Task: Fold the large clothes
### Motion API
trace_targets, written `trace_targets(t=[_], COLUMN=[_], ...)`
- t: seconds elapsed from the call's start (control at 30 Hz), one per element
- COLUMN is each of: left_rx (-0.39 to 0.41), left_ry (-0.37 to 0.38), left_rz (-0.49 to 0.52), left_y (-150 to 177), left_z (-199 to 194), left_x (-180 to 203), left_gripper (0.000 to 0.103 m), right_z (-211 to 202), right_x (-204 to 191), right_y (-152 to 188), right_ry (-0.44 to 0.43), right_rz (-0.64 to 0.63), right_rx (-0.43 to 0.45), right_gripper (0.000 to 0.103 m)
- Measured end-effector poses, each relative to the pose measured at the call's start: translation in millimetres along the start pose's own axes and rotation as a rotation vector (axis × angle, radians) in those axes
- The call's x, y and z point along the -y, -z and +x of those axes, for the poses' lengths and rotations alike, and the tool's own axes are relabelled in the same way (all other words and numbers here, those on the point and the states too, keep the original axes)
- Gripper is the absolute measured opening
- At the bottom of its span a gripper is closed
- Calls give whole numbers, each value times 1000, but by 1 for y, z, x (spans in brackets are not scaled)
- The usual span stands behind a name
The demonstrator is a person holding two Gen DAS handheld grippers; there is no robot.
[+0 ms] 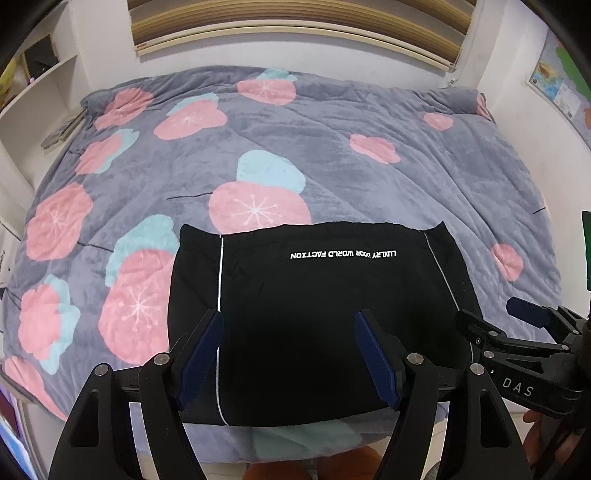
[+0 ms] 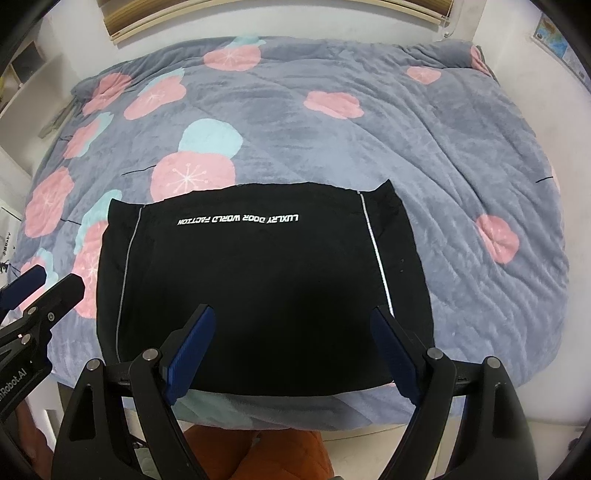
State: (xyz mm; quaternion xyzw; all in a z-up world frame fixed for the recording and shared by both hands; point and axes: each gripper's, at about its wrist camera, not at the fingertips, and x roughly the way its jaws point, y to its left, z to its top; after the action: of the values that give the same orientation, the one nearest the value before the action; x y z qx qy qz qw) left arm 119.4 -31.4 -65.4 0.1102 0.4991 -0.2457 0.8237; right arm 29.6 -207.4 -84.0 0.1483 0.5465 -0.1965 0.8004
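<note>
Black cloth fills the lower middle of both my views: the folded garment (image 1: 325, 325) lies flat as a rough rectangle on the blanket (image 1: 332, 147), its near edge close to the bed's front edge; I read white lettering (image 1: 343, 254) upside down near its far edge, and a thin white stripe (image 1: 220, 280) runs front to back down each side of it. From the right wrist the same garment (image 2: 258, 288) sits centre frame, lettering (image 2: 238, 219) toward the top of it, one stripe (image 2: 376, 254) bright on the right; the grey blanket (image 2: 461, 147) with pink and pale blue flowers spreads out all around.

My left gripper (image 1: 289, 325) hangs over the garment's near left part with its blue-padded jaws spread wide; nothing sits between them that they press on. My right gripper (image 2: 293, 319) hovers over the near middle of the garment, jaws likewise wide apart and holding nothing; I also see it at the right edge of the left view (image 1: 491, 317), and the left gripper at the lower left edge of the right view (image 2: 51, 280).

Beyond the blanket, a slatted headboard (image 1: 295, 26) crosses the top of the left frame; white shelves (image 1: 40, 92) stand at upper left; a map poster (image 1: 561, 88) hangs at upper right.
</note>
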Motion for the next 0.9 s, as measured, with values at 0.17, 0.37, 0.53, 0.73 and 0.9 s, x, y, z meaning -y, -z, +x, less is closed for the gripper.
trace_targets(t=[0.17,0.37,0.53,0.73,0.9], left_rx=[-1,-3,-5,-6,-7], left_ry=[6,5,7,10,10], left_rz=[1,2,2,6,8], left_y=[0,0,1,1,0], left_z=[0,0,0,-1,-1], left_x=[-2,-5,-5,-8,-10], left_gripper=[75,75,75,75,75], right_z=[1,2,4,7,7], right_x=[-2,-2,-2,-2,-3], right_y=[2,4,5,6,5], right_ry=[-1,-3,-5,-11,-23], right_rz=[-6,-12,-14,-18,-14], right_rx=[-5,-11,-19,-34,-37], right_gripper=[87,87,87,87,87])
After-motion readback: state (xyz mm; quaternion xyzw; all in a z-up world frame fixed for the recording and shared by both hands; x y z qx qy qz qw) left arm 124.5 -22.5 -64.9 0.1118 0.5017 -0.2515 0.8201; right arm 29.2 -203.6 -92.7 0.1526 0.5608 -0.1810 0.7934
